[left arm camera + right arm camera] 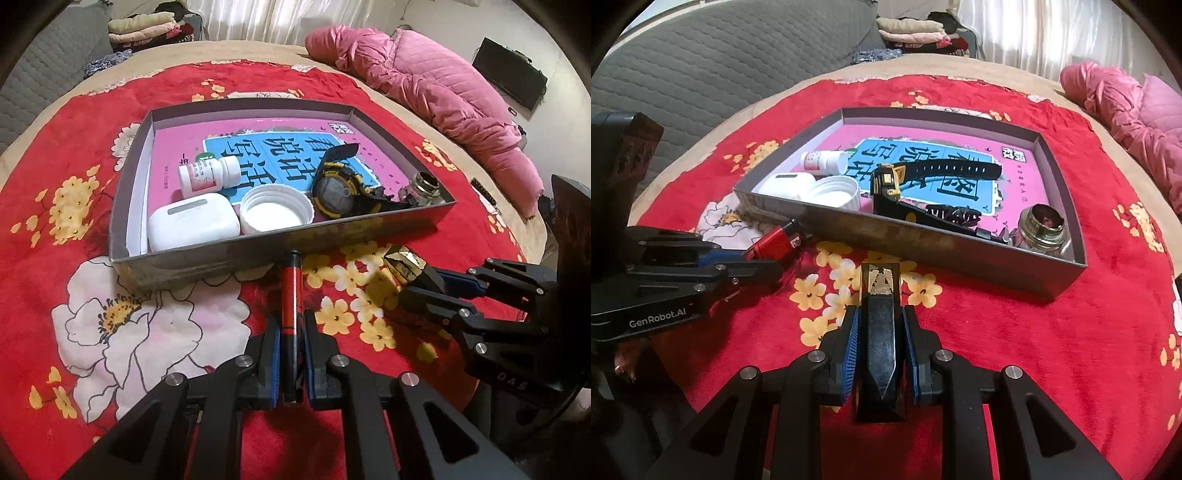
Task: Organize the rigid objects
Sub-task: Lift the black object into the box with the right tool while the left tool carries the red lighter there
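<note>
My left gripper (291,321) is shut on a red and black lighter (291,295), which points at the near wall of a grey cardboard box (258,249). The same lighter (775,242) shows in the right wrist view, sticking out of the left gripper (757,260). My right gripper (881,314) is shut on a faceted black and gold object (881,332), just above the red floral blanket in front of the box (923,240). In the left wrist view that object (402,264) and the right gripper (421,286) are at the right.
Inside the box a pink book (258,129) lies under a white pill bottle (207,175), a white earbud case (192,223), a white cap (275,212), a black and yellow watch (338,188) and a small glass bottle (423,188). A pink quilted jacket (424,85) lies at the far right.
</note>
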Motion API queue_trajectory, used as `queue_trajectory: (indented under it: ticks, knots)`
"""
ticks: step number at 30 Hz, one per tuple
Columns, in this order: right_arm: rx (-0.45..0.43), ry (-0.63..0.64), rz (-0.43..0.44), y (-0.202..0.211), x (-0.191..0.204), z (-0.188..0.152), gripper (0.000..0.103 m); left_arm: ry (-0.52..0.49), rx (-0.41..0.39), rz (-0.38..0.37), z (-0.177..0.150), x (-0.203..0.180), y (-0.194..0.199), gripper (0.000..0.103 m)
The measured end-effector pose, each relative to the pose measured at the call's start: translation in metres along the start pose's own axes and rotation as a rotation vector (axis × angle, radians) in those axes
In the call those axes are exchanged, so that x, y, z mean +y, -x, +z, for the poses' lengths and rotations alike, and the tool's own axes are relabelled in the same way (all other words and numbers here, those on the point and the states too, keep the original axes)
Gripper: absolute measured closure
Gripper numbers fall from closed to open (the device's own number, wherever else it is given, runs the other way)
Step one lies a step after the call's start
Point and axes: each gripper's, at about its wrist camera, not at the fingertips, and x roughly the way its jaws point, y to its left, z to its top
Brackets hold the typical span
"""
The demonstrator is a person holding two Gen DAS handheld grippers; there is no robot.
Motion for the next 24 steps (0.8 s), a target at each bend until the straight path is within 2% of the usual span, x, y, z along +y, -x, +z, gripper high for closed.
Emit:
queue_trajectory:
  ticks: [12,24]
  knots:
    - [-0.097,-0.029,0.012,0.031,-0.005,0.014,0.080,0.044,-0.083,-0.008,0.011,-0.003,0.034,0.093]
    - [-0.166,-0.100,-0.040,0.043,-0.034,0.037,0.080,0.067,-0.134,0.031,0.041,-0.002,0.032,0.093]
